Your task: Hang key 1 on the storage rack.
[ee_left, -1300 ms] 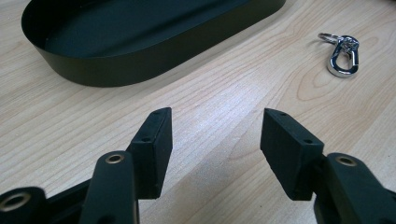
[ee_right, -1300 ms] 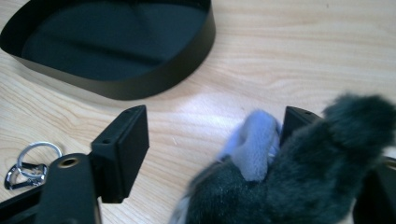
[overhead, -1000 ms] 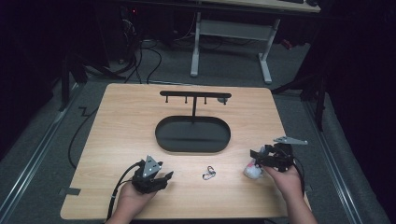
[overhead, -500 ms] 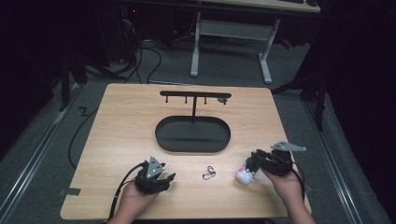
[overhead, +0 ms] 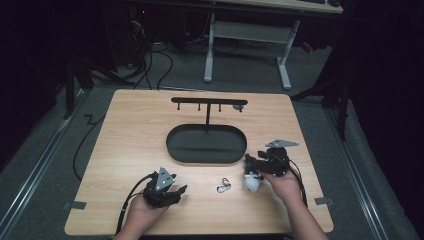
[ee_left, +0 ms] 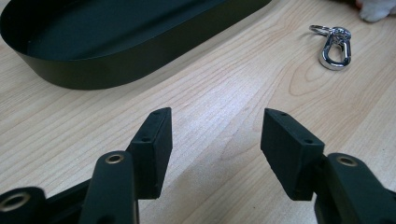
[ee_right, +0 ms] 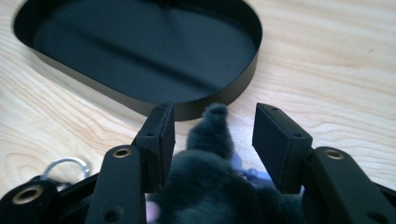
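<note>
1. Since a second ago the right gripper [overhead: 253, 172] has slid leftward across the lower right of the high view, from near the table's right edge to just off the right end of the black oval tray [overhead: 175, 150].
2. The small plush toy [overhead: 251, 183] has moved with it. It now sits in the lower middle-right of the high view, white and touching the tabletop, just right of the key clip [overhead: 224, 185].
3. The right jaws closed and have just been opening again. In the right gripper view the toy [ee_right: 212, 154] lies between them: the left pad [ee_right: 161, 135] touches its fuzz, the right pad [ee_right: 278, 140] stands a little off. I read this as a loosened hold, not a firm pinch.
4. The left gripper [overhead: 175, 192] has not shifted, low and left of centre in the high view. Its jaws are spread wide with bare wood between them in the left gripper view [ee_left: 215, 149].
5. The clip [ee_left: 332, 46] lies untouched in the upper right of that view, the tray [ee_left: 93, 70] in the upper left.
6. Judgement: the toy is being brought toward the tray or the hook stand [overhead: 207, 102] behind it, at upper centre. With the grip slack, a fresh squeeze seems needed before lifting, or the toy may be left behind.
</note>
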Available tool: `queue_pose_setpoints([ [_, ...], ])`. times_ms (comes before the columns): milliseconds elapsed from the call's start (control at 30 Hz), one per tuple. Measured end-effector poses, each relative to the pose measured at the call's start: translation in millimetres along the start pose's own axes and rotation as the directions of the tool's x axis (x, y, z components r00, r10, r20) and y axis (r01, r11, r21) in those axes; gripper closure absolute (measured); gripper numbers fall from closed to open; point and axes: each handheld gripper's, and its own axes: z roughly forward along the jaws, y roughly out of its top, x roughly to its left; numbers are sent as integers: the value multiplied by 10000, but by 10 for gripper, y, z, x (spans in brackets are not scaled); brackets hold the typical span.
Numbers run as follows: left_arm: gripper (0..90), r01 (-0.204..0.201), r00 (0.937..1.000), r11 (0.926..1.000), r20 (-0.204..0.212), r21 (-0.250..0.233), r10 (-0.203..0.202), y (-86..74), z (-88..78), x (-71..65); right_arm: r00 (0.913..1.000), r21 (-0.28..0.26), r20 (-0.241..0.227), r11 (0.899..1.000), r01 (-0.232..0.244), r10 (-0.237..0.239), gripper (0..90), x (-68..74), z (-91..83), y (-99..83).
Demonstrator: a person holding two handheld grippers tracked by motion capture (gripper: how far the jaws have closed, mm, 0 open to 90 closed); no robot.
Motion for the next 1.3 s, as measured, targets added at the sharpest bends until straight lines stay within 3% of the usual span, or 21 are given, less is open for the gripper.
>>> queue_pose_setpoints([
  [167, 442, -63, 10000, 10000, -3, 5, 63, 6, -3, -14, 9999, -215, -117, 9997, 110, -112, 516, 75, -229, -38],
  [200, 441, -68, 10000, 10000, -12, 10, 68, 7, 5, -20, 9990, -376, -421, 9992, 136, -152, 591, 152, -313, -112],
  [300, 440, -94, 10000, 9999, 14, 60, 94, 6, 25, -30, 9947, -564, -988, 9982, 224, -279, 695, 317, -381, -247],
  [333, 440, -94, 10000, 9999, 14, 60, 94, 6, 25, -30, 9893, -558, -1407, 9979, 317, -393, 746, 398, -377, -308],
  [433, 440, -139, 9999, 9998, 77, 138, 138, 6, 51, -46, 9793, -326, -1913, 9976, 615, -667, 795, 579, -289, -436],
  [533, 439, -215, 9997, 9997, 130, 135, 214, 15, 62, -69, 9828, 295, -1435, 9921, 1217, -1163, 798, 684, -154, -510],
  [600, 436, -324, 9994, 9994, 150, 136, 322, 20, 58, -80, 9875, 378, -990, 9912, 1269, -1227, 798, 649, -150, -542],
  [633, 435, -343, 9993, 9993, 164, 114, 341, 23, 55, -81, 9883, 369, -988, 9920, 1205, -1164, 797, 619, -159, -556],
  [800, 430, -245, 9993, 9997, 265, -80, 247, 40, 30, -52, 9964, 416, -468, 9964, 733, -713, 777, 412, -303, -681],
  [900, 425, -268, 9992, 9993, 305, -244, 275, 56, 21, -56, 9989, 396, 101, 9981, 461, -466, 759, 263, -390, -753],
  [1100, 411, -433, 9984, 9976, 353, -536, 452, 104, -15, -58, 9999, 45, 69, 9999, -154, 154, 695, 91, -517, -812],
  [1233, 404, -322, 9989, 9969, 316, -724, 345, 115, -59, -10, 9998, -83, 101, 9998, -177, 178, 637, 46, -569, -832],
  [1300, 403, -358, 9993, 9962, 109, -791, 368, 101, -137, 113, 9985, -72, 349, 9991, -421, 424, 575, 1, -635, -875],
])
